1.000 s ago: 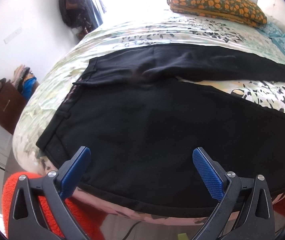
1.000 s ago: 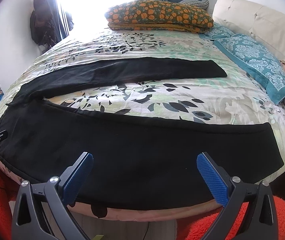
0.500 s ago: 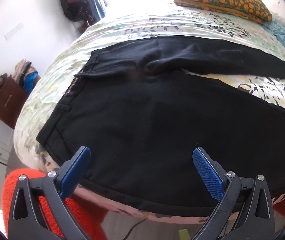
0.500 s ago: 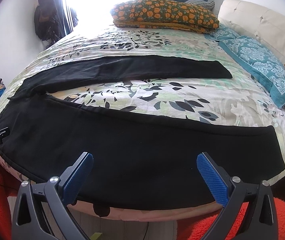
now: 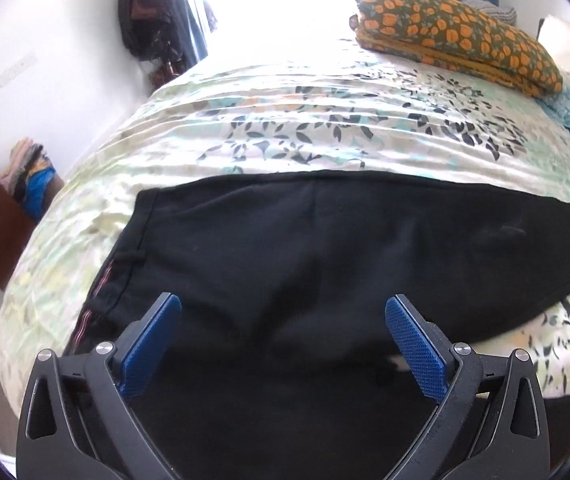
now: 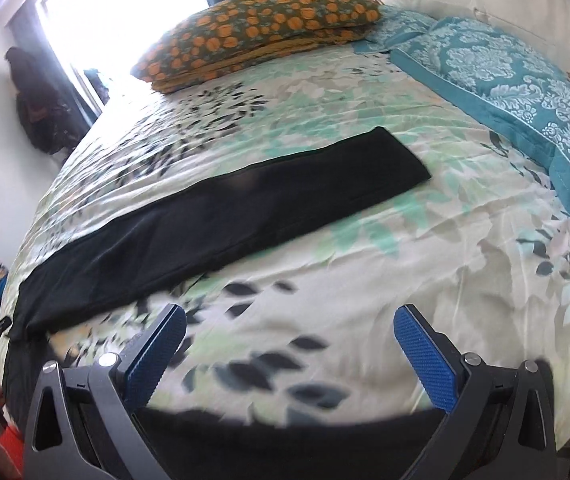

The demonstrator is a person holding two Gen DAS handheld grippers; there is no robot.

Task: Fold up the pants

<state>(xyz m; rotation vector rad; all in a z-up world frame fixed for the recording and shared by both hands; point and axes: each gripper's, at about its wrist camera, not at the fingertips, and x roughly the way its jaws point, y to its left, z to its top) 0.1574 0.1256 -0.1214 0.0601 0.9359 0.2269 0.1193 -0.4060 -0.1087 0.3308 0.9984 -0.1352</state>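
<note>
Black pants (image 5: 325, 264) lie spread across a floral bed (image 5: 285, 132), filling the left view's centre. Both the left tool (image 5: 283, 344) and right tool (image 6: 289, 354) hover spread apart, empty; likely next, gripping the near leg's edge to fold. Orange-patterned pillow (image 6: 261, 28) sits upper frame.

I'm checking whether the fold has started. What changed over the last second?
Both grippers moved forward over the bed: the left gripper now hangs above the waist end of the black pants, the right gripper past the near leg's edge. Neither took hold; both remain open. The pants lie spread as before, pillows unmoved.
</note>
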